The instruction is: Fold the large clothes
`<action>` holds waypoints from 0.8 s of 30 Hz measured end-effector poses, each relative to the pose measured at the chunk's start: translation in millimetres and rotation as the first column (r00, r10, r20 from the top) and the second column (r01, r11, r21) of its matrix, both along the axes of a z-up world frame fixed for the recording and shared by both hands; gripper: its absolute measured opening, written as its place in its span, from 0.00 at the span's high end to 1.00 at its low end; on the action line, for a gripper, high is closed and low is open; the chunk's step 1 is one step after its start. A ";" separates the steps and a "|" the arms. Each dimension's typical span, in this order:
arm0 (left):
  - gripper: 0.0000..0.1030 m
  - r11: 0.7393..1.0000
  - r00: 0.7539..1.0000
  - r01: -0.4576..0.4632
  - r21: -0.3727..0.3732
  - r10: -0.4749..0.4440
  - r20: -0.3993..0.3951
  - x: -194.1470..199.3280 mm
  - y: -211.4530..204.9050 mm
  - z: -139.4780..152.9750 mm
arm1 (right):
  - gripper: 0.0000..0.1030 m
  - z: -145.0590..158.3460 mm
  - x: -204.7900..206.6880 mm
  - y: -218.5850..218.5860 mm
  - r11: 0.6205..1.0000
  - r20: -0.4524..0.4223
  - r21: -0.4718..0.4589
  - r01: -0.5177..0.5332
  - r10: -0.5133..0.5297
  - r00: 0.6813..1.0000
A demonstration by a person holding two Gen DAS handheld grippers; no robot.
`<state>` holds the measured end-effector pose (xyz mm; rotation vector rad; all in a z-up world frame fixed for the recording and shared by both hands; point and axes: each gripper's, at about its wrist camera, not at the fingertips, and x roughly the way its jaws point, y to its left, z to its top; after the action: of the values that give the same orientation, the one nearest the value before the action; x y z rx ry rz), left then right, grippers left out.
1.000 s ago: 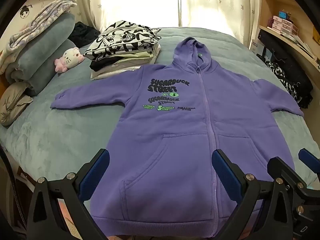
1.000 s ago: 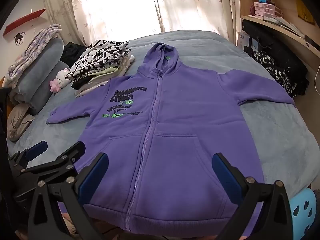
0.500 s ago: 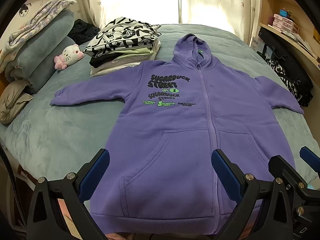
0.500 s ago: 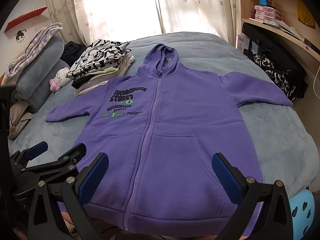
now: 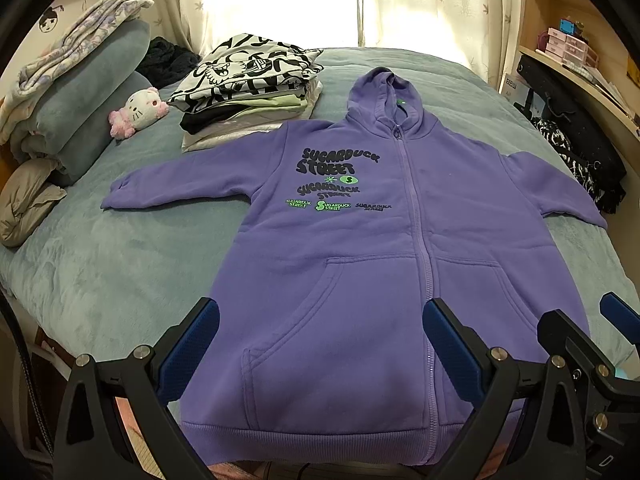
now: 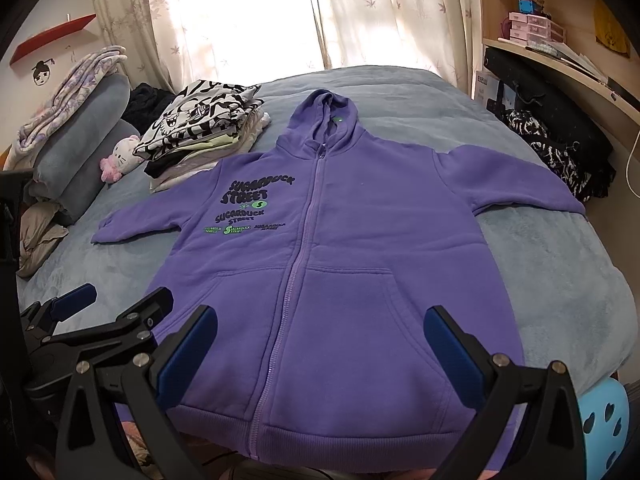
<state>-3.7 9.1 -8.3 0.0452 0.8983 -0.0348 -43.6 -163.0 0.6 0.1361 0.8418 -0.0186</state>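
My left gripper (image 5: 320,344) hangs released above the hem, its two blue pads spread wide, nothing between them. My right gripper (image 6: 320,348) is likewise released, two blue pads wide apart, holding nothing; it sits just beside the left one, whose black frame shows at the left edge of the right view.

One purple hoodie (image 5: 392,280) lies flat and face up on the blue-grey bed (image 5: 120,264), zipped shut, ribbed hem at the near edge, hood pointing to the window. Both sleeves are spread out sideways: two sleeves, one each side. Two front pockets flank one zipper (image 5: 416,208). Black and green "SUGARDUCK STREET" print (image 5: 328,184) sits left of the zipper in view.

At the bed's near right corner, one light-blue stool (image 6: 604,420) with heart cutouts.

Further back, one stack of folded clothes (image 5: 248,88) sits just beyond the left-hand sleeve, black-and-white patterned piece on top. One white plush cat (image 5: 138,110) lies left of it. One pile of rolled bedding (image 5: 76,92) behind that. Dark patterned clothes (image 5: 576,152) heap at the right edge.

Farthest: pale curtains (image 5: 432,0) over one bright window, wooden shelves (image 6: 560,48) at right.
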 end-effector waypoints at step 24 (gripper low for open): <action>0.03 1.000 1.000 -0.001 0.002 0.001 0.000 -2.0 -0.9 0.7 | 0.00 4.9 -2.4 -2.3 1.000 0.008 -0.004 -0.002 0.002 1.000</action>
<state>-5.7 8.3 -7.6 0.0464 0.8988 -0.0325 -46.0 -165.3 5.4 0.1316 0.8334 -0.0179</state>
